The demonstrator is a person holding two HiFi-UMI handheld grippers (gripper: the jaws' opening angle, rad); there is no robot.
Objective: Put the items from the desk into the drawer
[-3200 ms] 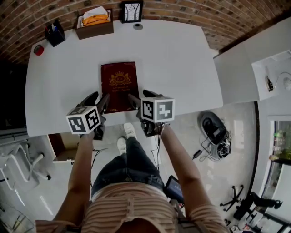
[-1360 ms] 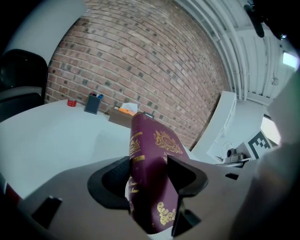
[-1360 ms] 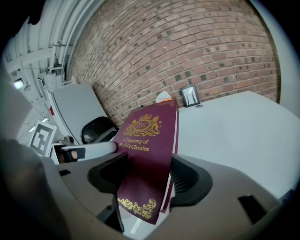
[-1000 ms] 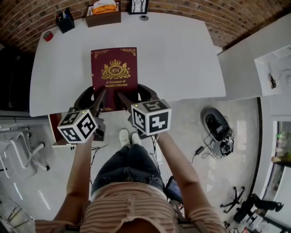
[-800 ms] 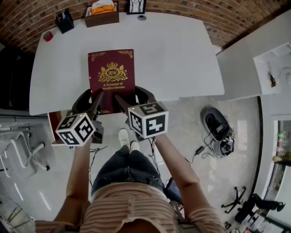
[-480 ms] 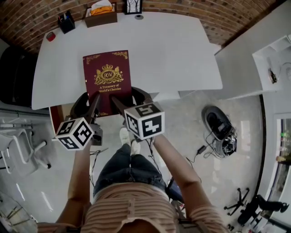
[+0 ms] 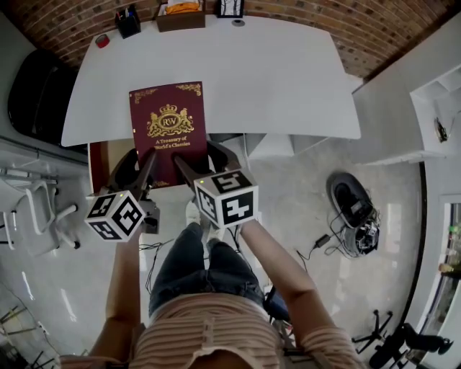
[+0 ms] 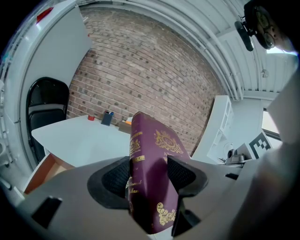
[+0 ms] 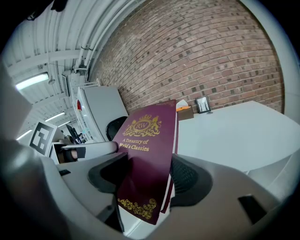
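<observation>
White bench [image 7: 274,79], near edge: book [image 7: 166,122] is being clamped above it by left hand-held gripper [image 7: 140,164] and right hand-held gripper [image 7: 196,157]. Carry step is being judged in hand; a leftward lowering into the open drawer [image 7: 101,162] is being called for.

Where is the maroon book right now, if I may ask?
Head view, left of centre: the maroon book hangs over the white desk's near edge, gripped by left gripper and right gripper.

Desk [image 7: 281,79] middle bare; pen holder [image 7: 128,21], box [image 7: 180,16] line far edge; chair [image 7: 32,90] blocks left side.
</observation>
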